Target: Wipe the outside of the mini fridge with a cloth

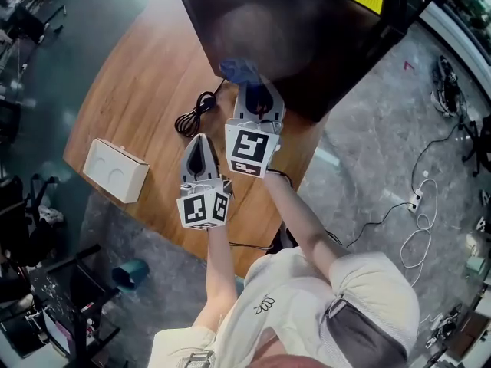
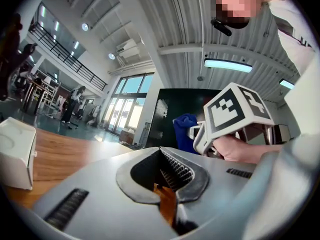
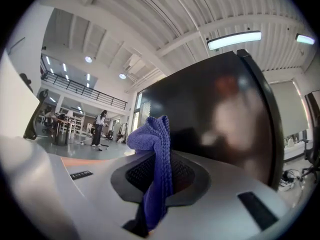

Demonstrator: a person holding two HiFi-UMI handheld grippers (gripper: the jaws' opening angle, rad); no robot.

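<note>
Closest below the head camera, the left gripper hovers over the wooden table, its jaws pressed together on nothing. At its 1 o'clock the right gripper pinches a blue cloth against, or perhaps just short of, the black mini fridge. A white box sits at 9 o'clock and a coiled black cable at 12.

"What's underfoot?"
"A grey speckled floor with a white power strip lying on it, next to the curved wooden bench."
"And overhead?"
"A ribbed white ceiling with strip lights. Far off there's a railed mezzanine and tall windows."
</note>
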